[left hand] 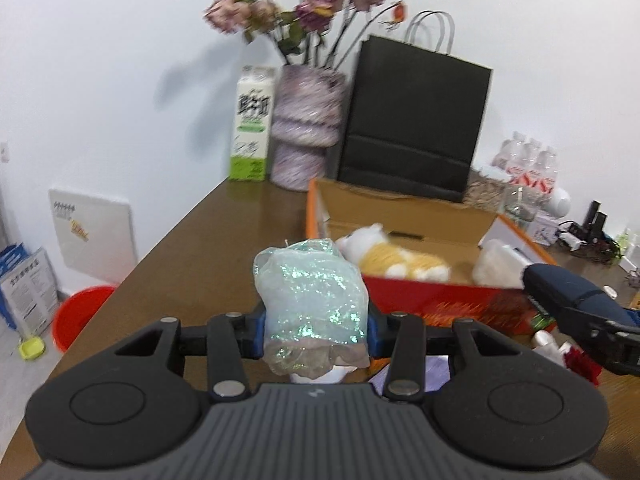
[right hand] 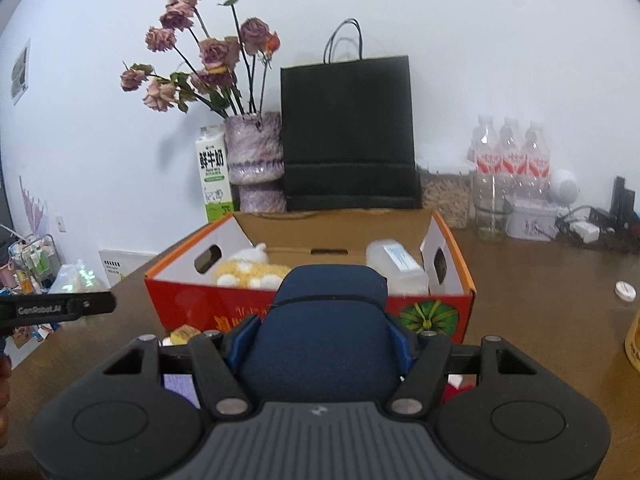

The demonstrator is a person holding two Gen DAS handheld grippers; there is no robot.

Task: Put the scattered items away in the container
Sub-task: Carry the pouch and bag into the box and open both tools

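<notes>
Container: open cardboard box with red printed front and orange rim (right hand: 248, 312), standing on the brown wooden worktop (right hand: 540, 280), just ahead of both tongs
Inside the box: a yellow-and-white plush toy (right hand: 248, 270) at the left, a clear plastic lidded tub (right hand: 396, 266) at the right
Left tongs (left hand: 316, 330): clenched on a pale blue iridescent gauzy pouch (left hand: 312, 292), held up in the air short of the box's near left corner
Right tongs (right hand: 320, 344): clenched on a dark blue padded fabric case (right hand: 320, 320), raised before the box's front wall and hiding its middle
Scattered items: a small yellow packet (right hand: 185, 333), a purple card (right hand: 180, 386) and something red (right hand: 456, 390) lie on the worktop under the right tongs, half hidden by them
Behind the box: a black paper carrier bag with cord handles (right hand: 348, 136), a mottled purple vase of dried pink roses (right hand: 256, 160), a green-and-white milk carton (right hand: 214, 174)
Right of the box: a pack of clear water bottles with red labels (right hand: 510, 156), an empty glass (right hand: 490, 216), a white bottle cap (right hand: 625, 291)
In the way: the box's near wall stands between each held thing and the inside
</notes>
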